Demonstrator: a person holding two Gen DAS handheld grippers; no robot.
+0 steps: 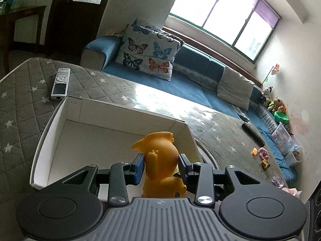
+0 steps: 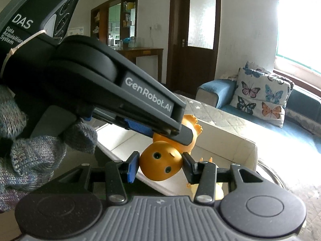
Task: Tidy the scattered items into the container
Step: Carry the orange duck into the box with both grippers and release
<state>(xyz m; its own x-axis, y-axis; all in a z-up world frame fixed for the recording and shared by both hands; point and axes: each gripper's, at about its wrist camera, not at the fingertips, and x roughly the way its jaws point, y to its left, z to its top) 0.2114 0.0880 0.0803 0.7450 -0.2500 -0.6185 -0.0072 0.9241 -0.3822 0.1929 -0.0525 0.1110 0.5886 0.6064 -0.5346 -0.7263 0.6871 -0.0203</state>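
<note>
An orange rubber toy figure (image 1: 160,160) is held over the white cardboard box (image 1: 60,124). My left gripper (image 1: 161,167) is shut on the toy's body. In the right wrist view the toy's round head with two eyes (image 2: 160,163) sits between my right gripper's fingers; the right gripper (image 2: 160,166) is shut on the head. The left gripper's body (image 2: 120,92) crosses above it, its finger on the toy's upper body (image 2: 190,124). The box (image 2: 226,146) lies below; its visible floor is bare.
A white remote (image 1: 60,84) lies on the grey star-quilted table (image 1: 24,104) behind the box. Small toys (image 1: 262,156) and a dark remote (image 1: 253,134) lie at the table's right. A blue sofa with a butterfly pillow (image 1: 148,50) stands behind.
</note>
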